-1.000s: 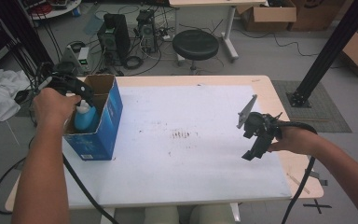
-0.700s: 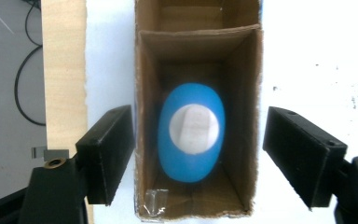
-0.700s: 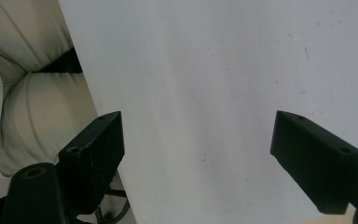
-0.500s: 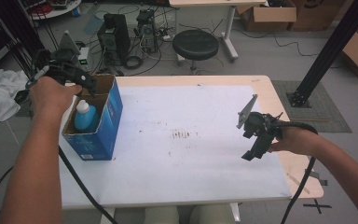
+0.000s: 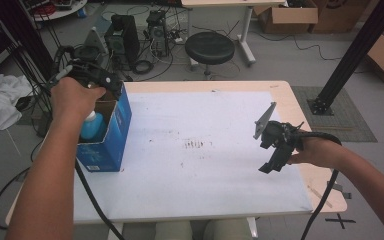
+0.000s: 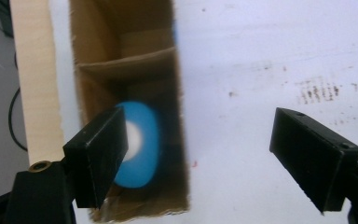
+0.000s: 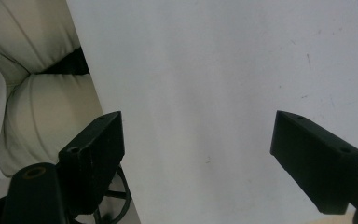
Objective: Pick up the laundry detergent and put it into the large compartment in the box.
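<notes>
An open blue cardboard box stands at the table's left edge. A blue bottle with a white cap stands upright inside it. My left gripper hovers over the box's far end, open and holding nothing. In the left gripper view, the bottle shows from above beside the left jaw, down in the brown inside of the box. My left gripper spans the box wall and the table. My right gripper hangs open and empty over the table's right part. Bare white sheet lies between the jaws of my right gripper.
A white sheet covers the wooden table and has a small patch of brown marks mid-table. The person's pale trousers show past the near edge. On the floor behind are a black stool, computer towers and cables.
My left gripper has lifted up out of the box and shifted toward its far end, leaving the bottle inside. The right gripper has stayed put.
</notes>
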Motion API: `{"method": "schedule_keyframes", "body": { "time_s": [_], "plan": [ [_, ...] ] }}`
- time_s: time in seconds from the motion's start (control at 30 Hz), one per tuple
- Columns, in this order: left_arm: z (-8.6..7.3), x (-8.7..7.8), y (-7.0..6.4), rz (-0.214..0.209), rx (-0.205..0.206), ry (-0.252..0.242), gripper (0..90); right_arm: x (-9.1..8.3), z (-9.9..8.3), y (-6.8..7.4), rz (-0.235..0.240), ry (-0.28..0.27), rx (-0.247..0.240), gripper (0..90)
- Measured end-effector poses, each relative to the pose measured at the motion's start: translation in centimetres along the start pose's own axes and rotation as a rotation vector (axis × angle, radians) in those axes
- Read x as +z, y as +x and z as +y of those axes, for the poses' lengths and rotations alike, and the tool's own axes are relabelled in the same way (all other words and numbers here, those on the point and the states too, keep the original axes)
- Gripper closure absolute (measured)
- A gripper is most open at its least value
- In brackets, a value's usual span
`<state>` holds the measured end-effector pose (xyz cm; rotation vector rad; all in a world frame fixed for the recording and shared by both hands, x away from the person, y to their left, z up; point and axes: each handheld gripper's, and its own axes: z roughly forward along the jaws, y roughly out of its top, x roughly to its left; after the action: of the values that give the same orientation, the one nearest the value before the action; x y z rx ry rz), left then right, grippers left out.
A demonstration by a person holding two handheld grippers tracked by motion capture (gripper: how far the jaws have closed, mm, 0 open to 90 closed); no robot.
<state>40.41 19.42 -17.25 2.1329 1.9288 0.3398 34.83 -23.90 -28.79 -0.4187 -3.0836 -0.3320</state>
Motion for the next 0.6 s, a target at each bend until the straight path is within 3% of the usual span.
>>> {"method": "schedule_keyframes", "body": {
  "time_s": [0.53,0.6],
  "plan": [
    [1.1,0.6,-5.7,-0.019,0.112,0.001,19.7,-0.3,0.0,0.3,-0.012,-0.011,-0.016,17.2],
    [1.2,0.7,-6.3,-0.026,0.120,0.000,19.6,-0.4,0.0,0.4,-0.010,-0.006,-0.001,17.3]
  ]
}}
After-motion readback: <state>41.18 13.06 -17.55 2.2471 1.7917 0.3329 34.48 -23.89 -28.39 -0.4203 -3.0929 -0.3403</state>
